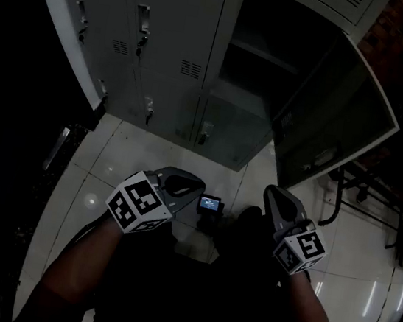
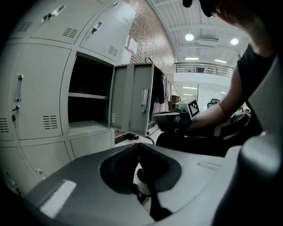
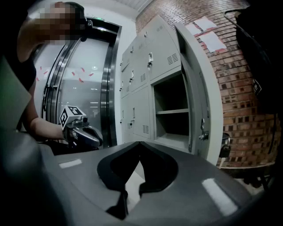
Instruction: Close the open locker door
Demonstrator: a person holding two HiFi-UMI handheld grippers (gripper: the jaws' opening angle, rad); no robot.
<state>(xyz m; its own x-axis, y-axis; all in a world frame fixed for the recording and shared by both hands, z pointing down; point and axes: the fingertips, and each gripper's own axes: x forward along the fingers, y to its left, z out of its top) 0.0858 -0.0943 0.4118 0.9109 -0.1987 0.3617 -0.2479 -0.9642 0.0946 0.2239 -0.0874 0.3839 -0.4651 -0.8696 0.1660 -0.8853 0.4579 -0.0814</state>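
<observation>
The grey locker bank [image 1: 153,31] stands ahead of me. One compartment [image 1: 257,53] is open, and its door [image 1: 341,117] swings out to the right. My left gripper [image 1: 198,186] and right gripper [image 1: 271,192] hang low over the floor, well short of the lockers and touching nothing. In the left gripper view the jaws [image 2: 138,143] meet at their tips with nothing between them, and the open door [image 2: 132,99] lies ahead. The right gripper [image 3: 139,142] is also shut and empty, with the door's edge and latch [image 3: 201,132] ahead to its right.
White floor tiles [image 1: 128,154] run up to the lockers. A black metal frame [image 1: 365,191] stands right of the open door. A small device with a lit screen [image 1: 210,204] sits between the grippers. A brick wall [image 3: 239,88] lies behind the door, with glass doors [image 3: 79,88] to the left.
</observation>
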